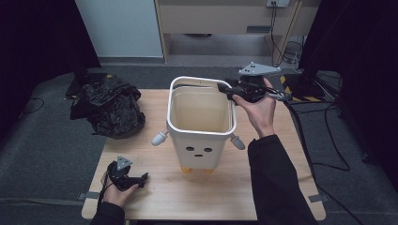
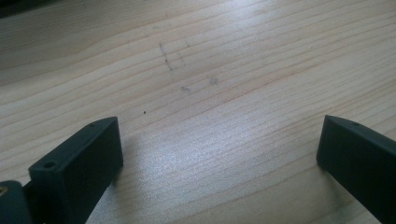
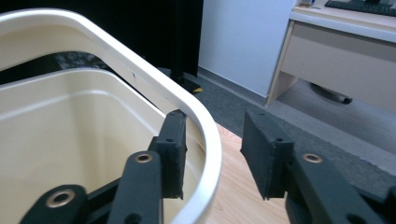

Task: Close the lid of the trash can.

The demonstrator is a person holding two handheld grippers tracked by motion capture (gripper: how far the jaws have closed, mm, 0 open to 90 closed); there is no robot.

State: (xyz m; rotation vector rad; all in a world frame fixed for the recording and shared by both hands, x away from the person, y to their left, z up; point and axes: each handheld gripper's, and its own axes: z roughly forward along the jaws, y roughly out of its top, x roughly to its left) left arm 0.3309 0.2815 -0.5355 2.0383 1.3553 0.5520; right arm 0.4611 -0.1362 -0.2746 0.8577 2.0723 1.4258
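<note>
1. The bin stands mid-counter; its rim cuts off its floor in the high view.
2. The right gripper straddles the bin's far right rim corner, jaws apart, not clamped.
3. The left gripper gapes over bare wood.
4. A crumpled black bag lies at the counter's far left.

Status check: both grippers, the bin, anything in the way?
Left gripper open, low over bare wooden table. Right gripper open, jaws straddling white face-printed plastic bin's rim. Crumpled black plastic bag lies clear, table's far-left.
</note>
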